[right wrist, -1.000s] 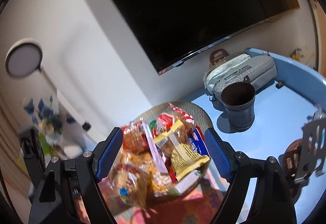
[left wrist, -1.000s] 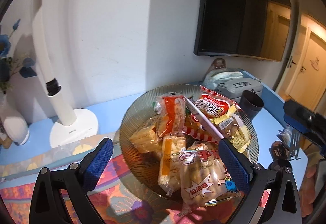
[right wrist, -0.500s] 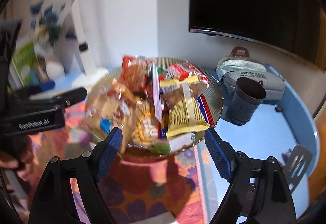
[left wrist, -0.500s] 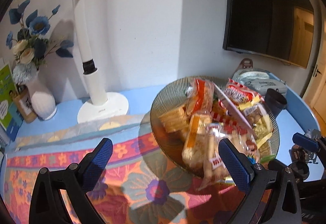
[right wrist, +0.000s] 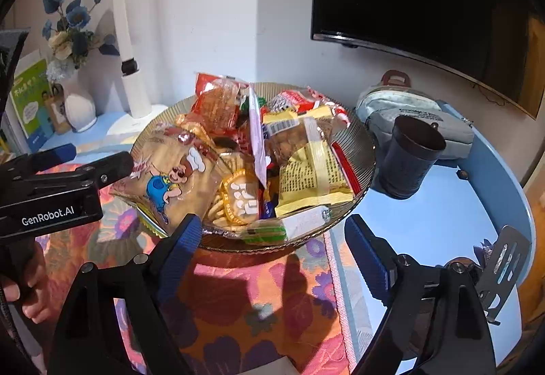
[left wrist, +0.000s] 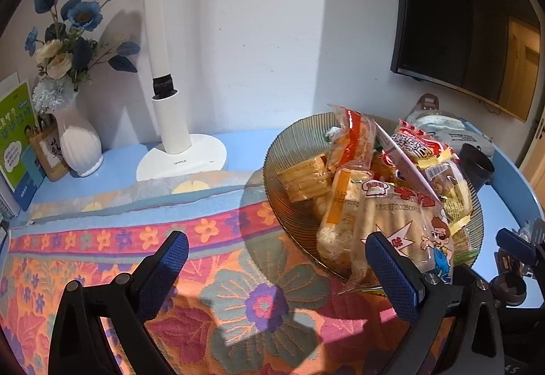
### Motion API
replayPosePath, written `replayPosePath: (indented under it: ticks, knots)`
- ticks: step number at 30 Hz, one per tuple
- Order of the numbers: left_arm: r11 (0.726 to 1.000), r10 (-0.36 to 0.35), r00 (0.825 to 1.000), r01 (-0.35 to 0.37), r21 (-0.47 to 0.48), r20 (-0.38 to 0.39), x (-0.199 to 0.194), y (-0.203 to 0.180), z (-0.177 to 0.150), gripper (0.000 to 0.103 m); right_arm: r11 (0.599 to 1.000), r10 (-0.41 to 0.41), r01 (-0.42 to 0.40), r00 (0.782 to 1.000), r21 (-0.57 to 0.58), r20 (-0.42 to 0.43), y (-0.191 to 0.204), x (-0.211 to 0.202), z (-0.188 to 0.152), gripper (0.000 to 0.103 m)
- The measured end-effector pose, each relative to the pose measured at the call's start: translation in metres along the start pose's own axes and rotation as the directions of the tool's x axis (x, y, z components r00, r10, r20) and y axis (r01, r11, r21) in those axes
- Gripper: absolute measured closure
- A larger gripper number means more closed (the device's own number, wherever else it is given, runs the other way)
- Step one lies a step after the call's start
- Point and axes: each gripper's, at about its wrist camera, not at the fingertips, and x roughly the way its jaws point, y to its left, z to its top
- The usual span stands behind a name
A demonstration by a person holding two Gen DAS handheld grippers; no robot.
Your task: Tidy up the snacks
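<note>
A ribbed glass bowl [left wrist: 282, 150] [right wrist: 361, 140] heaped with several snack packets stands on a floral cloth. A cartoon-boy biscuit bag [left wrist: 402, 232] [right wrist: 170, 170] hangs over its near rim. A yellow packet [right wrist: 313, 174] and an orange-red packet [right wrist: 218, 102] lie in the pile. My left gripper [left wrist: 276, 269] is open and empty above the cloth, left of the bowl; its body shows in the right wrist view [right wrist: 51, 184]. My right gripper [right wrist: 272, 249] is open and empty, just before the bowl's near rim.
A white lamp base [left wrist: 184, 157], a white vase of blue flowers [left wrist: 78, 140] and a green book [left wrist: 15, 133] stand at the back left. A dark cup [right wrist: 408, 160] and a grey pouch [right wrist: 415, 112] sit right of the bowl. A black screen [right wrist: 425, 0] hangs on the wall.
Both grippers have drawn back and swung left from the bowl. The bowl now sits farther right in the left view, and the vase and lamp have come into sight. Both jaws stay open.
</note>
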Motion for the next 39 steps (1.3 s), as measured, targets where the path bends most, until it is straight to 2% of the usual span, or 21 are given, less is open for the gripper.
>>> replayPosePath:
  ticks: [16,39]
  knots:
    - [0.999,0.041,0.999,-0.041,-0.011,0.019,-0.009,-0.001,0.001,0.0,0.997,0.074,-0.074,0.997,0.026,0.004,-0.004,-0.001,0.003,0.017]
    - [0.997,0.066,0.997,-0.065,-0.03,0.027,-0.013,0.002,-0.001,0.0,0.997,0.072,-0.071,0.997,0.034,-0.016,-0.006,0.001,-0.002,0.016]
